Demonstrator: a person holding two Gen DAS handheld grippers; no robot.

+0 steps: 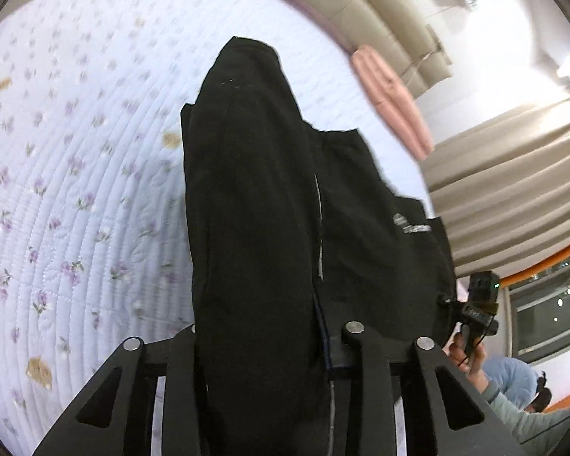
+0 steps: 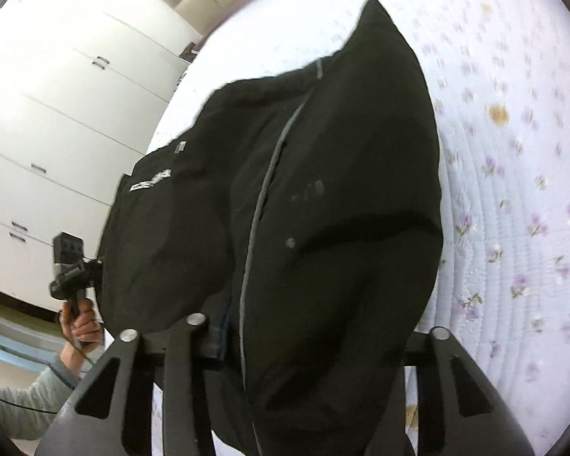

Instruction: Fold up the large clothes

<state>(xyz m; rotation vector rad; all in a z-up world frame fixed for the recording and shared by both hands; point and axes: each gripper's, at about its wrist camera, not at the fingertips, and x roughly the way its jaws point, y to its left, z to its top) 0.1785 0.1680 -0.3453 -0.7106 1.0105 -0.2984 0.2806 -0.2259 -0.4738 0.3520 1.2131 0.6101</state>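
Observation:
A large black jacket (image 1: 254,197) with a grey zipper line and a small white logo hangs in the air above the bed, stretched between both grippers. My left gripper (image 1: 269,345) is shut on one top edge of it; the cloth covers the fingertips. My right gripper (image 2: 292,342) is shut on the other top edge of the jacket (image 2: 323,190). Each gripper shows in the other's view: the right one at the far right (image 1: 478,304), the left one at the far left (image 2: 72,266).
A quilted white bedspread with purple flowers (image 1: 76,190) (image 2: 513,190) lies below. A pink pillow (image 1: 391,98) rests by the beige padded headboard (image 1: 380,11). White cabinets (image 2: 57,133) stand beside the bed. A window (image 1: 551,296) is at the right.

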